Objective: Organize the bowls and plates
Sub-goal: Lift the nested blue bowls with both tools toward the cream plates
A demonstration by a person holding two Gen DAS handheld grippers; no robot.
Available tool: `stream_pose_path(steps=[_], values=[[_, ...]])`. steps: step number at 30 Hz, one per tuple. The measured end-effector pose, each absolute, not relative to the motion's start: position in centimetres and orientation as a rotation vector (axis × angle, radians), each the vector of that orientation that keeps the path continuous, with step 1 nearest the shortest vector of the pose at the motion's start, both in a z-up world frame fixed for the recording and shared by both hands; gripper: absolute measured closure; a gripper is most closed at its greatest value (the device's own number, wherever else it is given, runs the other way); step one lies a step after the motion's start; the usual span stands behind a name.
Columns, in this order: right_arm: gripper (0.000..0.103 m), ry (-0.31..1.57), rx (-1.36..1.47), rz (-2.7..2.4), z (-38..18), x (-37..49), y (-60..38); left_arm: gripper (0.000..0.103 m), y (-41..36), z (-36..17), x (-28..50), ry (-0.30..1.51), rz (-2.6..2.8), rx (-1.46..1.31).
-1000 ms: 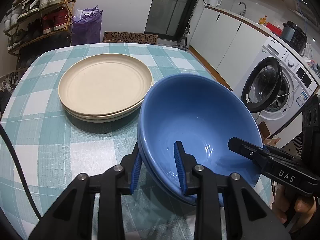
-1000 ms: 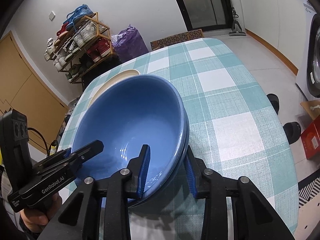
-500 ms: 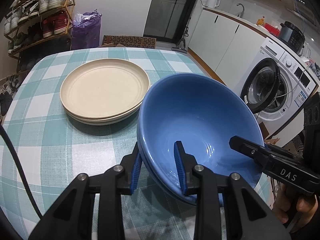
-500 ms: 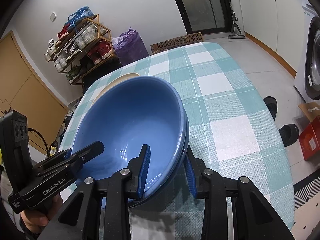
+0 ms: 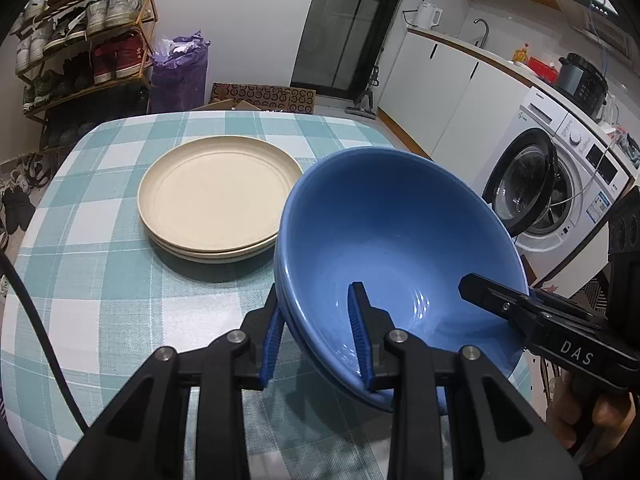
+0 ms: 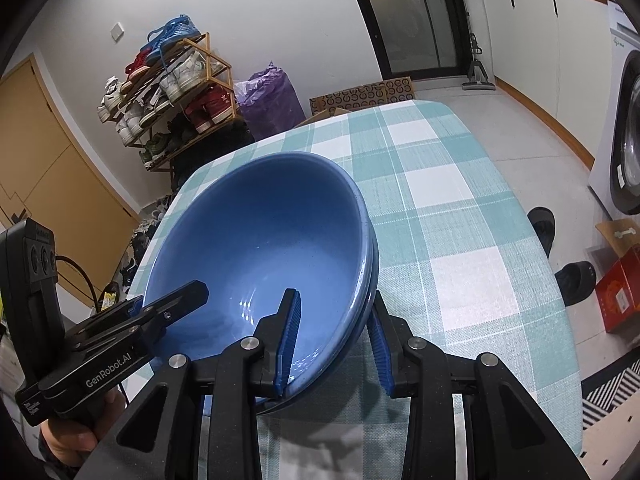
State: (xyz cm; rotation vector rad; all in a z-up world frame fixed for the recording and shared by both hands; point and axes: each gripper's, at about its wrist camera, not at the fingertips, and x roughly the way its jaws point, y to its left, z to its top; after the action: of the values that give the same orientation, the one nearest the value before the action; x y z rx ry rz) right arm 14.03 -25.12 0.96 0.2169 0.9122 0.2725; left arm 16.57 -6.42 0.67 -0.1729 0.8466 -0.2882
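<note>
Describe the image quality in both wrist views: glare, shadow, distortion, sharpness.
Left wrist view: sharp; small white glare spots inside the blue bowls, soft shadow beside the cream plates, fisheye bending the cabinets, dark corners. Right wrist view: equally sharp; a glare patch low in the bowls, curved table edge, black vignette.

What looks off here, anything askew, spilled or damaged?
Nothing spilled or damaged. The two nested blue bowls are tilted rather than level, clamped on opposite rims by the left gripper and right gripper. The cream plates sit squarely stacked on the checked tablecloth. The washing machine door stands open.
</note>
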Motion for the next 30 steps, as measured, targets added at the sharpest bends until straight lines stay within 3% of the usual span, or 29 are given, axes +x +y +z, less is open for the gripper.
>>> stream_pose_path(steps=[30], values=[[0.069,0.86,0.136,0.346,5.1,17.5,-19.6,0.073,-1.6,3.5,18.5,0.792,-0.211,-0.19]])
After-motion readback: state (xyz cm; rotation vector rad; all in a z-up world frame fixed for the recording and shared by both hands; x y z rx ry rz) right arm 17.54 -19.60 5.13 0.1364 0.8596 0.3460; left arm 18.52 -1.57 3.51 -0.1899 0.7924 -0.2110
